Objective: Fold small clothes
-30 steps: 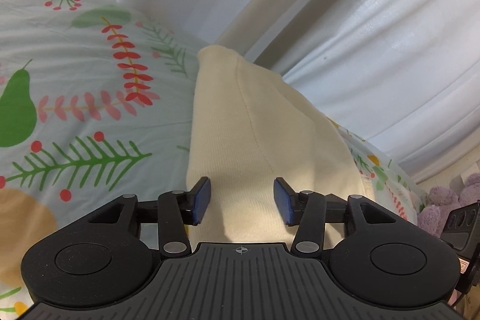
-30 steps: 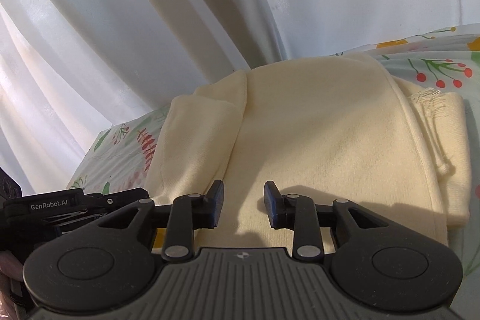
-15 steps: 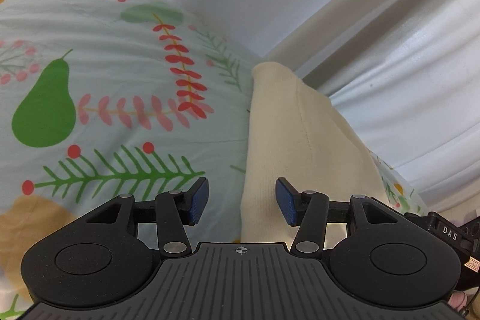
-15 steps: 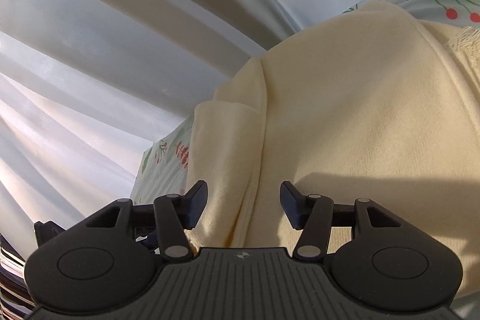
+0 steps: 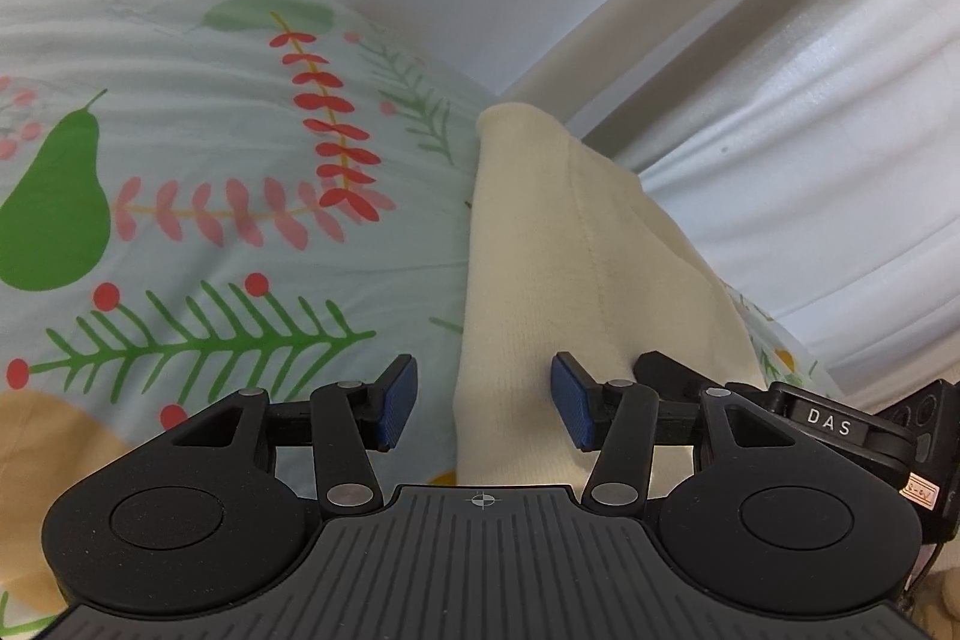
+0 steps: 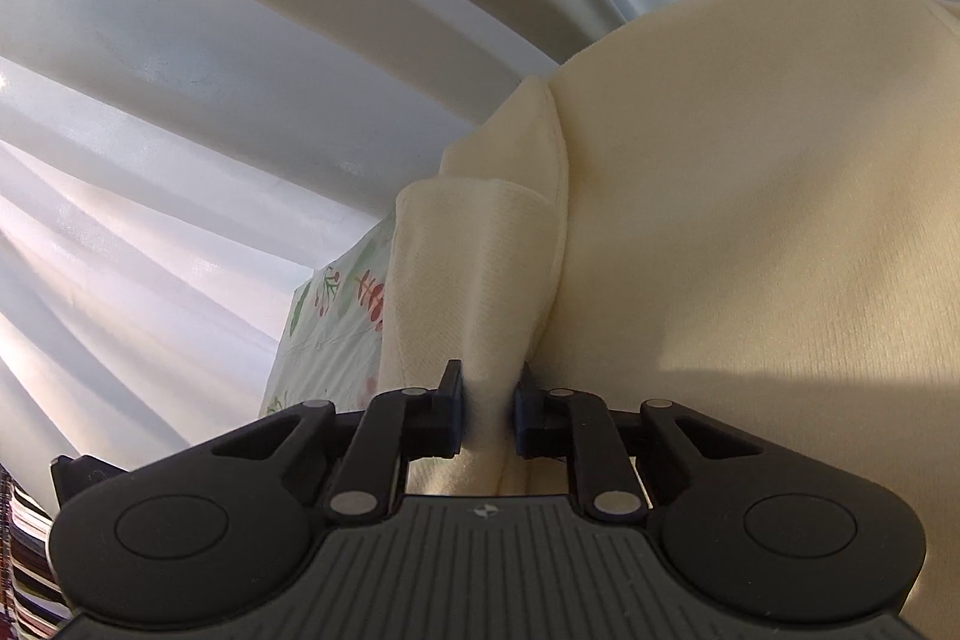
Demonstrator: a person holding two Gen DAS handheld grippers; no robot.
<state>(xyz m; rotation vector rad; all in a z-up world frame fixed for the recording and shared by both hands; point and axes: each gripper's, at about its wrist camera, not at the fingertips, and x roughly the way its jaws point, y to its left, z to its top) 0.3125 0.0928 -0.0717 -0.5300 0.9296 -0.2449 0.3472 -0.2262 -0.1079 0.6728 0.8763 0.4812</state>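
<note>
Softly ribbed, the cream garment (image 6: 750, 232) is spread on a pale bedsheet (image 5: 198, 112) printed with leaves, berries and a pear, beside white pleated curtains (image 6: 180, 88). A bunched fold of its edge is pinched by the closing right gripper (image 6: 487, 415). The left gripper (image 5: 483, 400) is held half open astride the garment's straight edge, nothing pressed by its blue pads (image 5: 397, 400), with bare sheet left alongside.

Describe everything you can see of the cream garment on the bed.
The cream garment is soft knit cloth with a stitched seam along its length. It lies on the leaf-and-pear printed bedsheet, beside white curtains. One narrow part, like a sleeve, is bunched between the jaws of the right gripper, which are closing on it. The left gripper is open, with the garment's edge between its pads, not pinched.
</note>
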